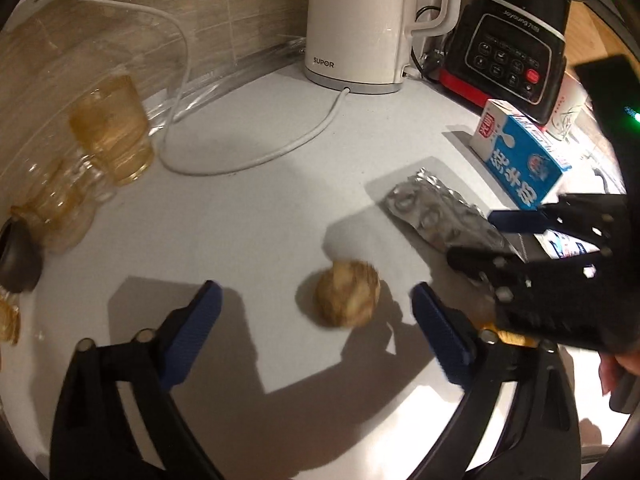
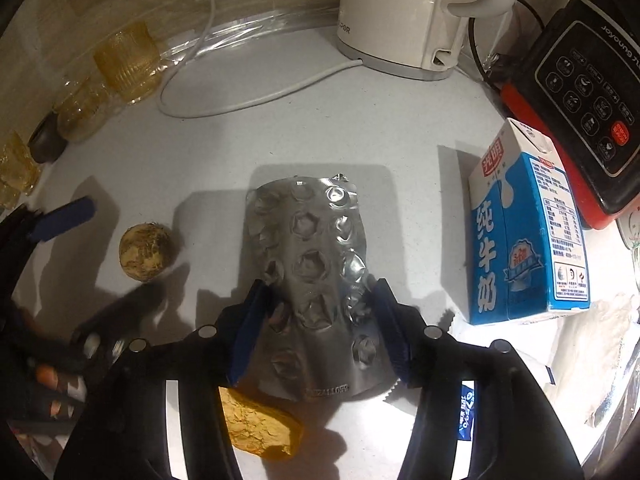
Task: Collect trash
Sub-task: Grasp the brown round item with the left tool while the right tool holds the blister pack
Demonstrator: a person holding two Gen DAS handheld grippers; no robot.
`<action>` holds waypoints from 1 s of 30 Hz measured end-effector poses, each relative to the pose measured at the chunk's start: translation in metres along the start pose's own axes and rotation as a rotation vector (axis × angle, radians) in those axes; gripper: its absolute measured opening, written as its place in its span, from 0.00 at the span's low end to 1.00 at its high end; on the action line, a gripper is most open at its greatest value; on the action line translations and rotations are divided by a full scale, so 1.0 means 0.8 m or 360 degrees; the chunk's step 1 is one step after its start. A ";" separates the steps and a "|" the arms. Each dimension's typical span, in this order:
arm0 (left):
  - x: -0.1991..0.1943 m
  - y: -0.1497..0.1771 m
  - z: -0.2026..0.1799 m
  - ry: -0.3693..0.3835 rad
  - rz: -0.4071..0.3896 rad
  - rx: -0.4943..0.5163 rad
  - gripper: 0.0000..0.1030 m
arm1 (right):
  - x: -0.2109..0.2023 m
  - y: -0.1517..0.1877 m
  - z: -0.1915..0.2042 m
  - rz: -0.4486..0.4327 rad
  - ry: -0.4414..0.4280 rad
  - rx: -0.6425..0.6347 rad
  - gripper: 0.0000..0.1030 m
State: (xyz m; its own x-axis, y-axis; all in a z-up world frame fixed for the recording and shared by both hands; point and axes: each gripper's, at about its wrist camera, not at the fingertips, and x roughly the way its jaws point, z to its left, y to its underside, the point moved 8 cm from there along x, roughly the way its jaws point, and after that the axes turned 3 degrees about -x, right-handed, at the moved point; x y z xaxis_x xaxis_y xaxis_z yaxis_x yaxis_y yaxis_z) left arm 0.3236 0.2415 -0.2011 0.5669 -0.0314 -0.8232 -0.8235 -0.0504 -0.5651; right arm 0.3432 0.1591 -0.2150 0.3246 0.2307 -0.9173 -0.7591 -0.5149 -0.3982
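A silver empty pill blister pack (image 2: 316, 268) is pinched between the blue pads of my right gripper (image 2: 320, 312) and held just above the white counter; it also shows in the left wrist view (image 1: 436, 216). A round brown crumpled ball (image 1: 347, 294) lies on the counter between the fingers of my open left gripper (image 1: 316, 300), touching neither; it shows left of the blister pack in the right wrist view (image 2: 147, 251). A yellow-orange scrap (image 2: 260, 424) lies under my right gripper. A blue and white milk carton (image 2: 528, 232) stands to the right.
A white kettle (image 1: 360, 24) with its cord (image 1: 256, 160) stands at the back, a black and red blender base (image 1: 508, 48) beside it. Amber glass cups (image 1: 112, 128) and jars (image 1: 56, 208) stand at the left. White wrappers (image 2: 568, 320) lie by the carton.
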 end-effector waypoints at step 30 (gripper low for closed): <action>-0.097 0.026 -0.065 0.0162 -0.0082 0.0047 0.32 | -0.149 0.067 -0.018 -0.0240 0.0043 0.0106 0.51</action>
State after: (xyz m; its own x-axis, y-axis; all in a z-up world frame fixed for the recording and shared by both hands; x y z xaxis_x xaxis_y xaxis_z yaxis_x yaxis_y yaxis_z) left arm 0.2637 0.1909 -0.1465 0.6069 -0.1307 -0.7839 -0.7925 -0.0251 -0.6094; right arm 0.2717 0.0922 -0.1269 0.4520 0.2788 -0.8474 -0.7359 -0.4203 -0.5308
